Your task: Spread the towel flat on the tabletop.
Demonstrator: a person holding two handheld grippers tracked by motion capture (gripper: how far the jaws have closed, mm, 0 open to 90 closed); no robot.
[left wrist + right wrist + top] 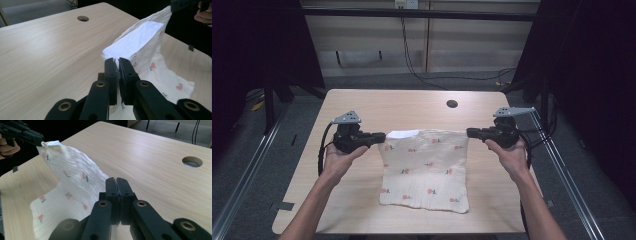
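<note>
A cream cloth (426, 167) printed with small red flowers is held up by its two far corners while its near half lies on the wooden table (362, 107). My left gripper (381, 136) is shut on the far left corner, where the white underside (136, 40) folds over. My right gripper (471, 132) is shut on the far right corner. In the left gripper view the closed jaws (118, 65) pinch the fabric. In the right gripper view the cloth (72, 182) slopes away from my shut gripper (116, 182) toward the other gripper (23, 135).
A round cable hole (452, 104) sits in the table at the far right. Metal rails (562, 165) run along both sides of the table. Black cables (422, 75) trail across the floor behind it.
</note>
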